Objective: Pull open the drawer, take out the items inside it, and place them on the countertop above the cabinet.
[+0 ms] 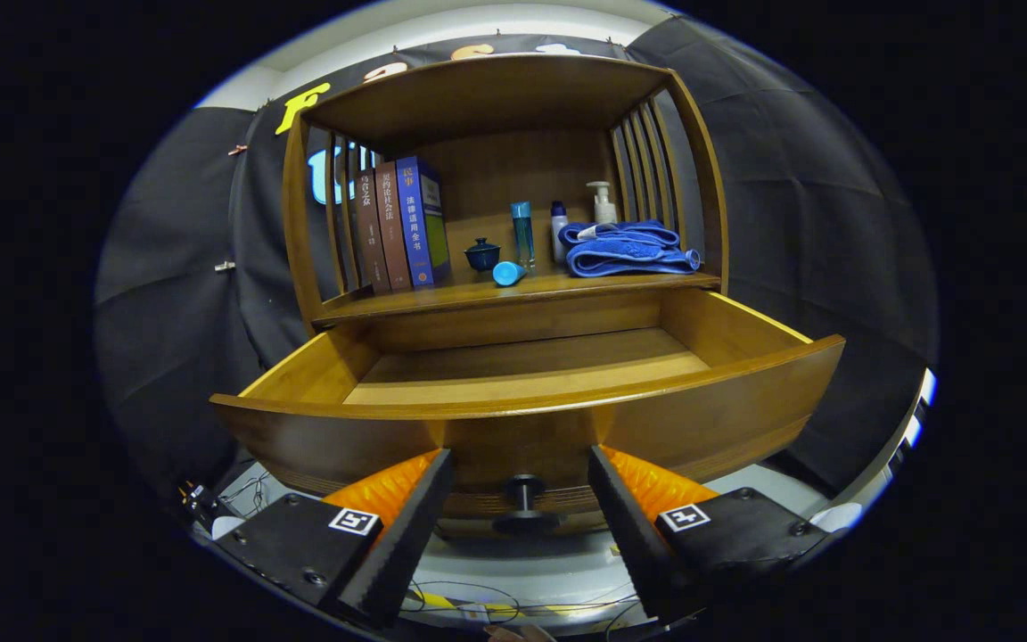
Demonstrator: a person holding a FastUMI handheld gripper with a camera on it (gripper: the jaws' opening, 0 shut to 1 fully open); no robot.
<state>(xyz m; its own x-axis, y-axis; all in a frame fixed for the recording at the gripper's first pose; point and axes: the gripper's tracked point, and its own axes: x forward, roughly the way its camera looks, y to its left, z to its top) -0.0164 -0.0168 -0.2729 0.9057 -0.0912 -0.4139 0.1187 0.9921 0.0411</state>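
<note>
My gripper [521, 499] is open, fingers either side of the knob [523, 493], not touching. Drawer [527, 419] pulled out. Shelf [513, 290] above w/ books [402, 223], towel [625, 250], bottles [523, 234].

My tool [521, 499] points forward and level, its two fingers spread wide apart with a clear gap between them. The left finger [406, 526] and right finger [625, 526] each show a black ridged inner pad backed by an orange ribbed body, mounted on black blocks carrying small square markers. Neither pad touches anything; nothing is held between them.
</note>
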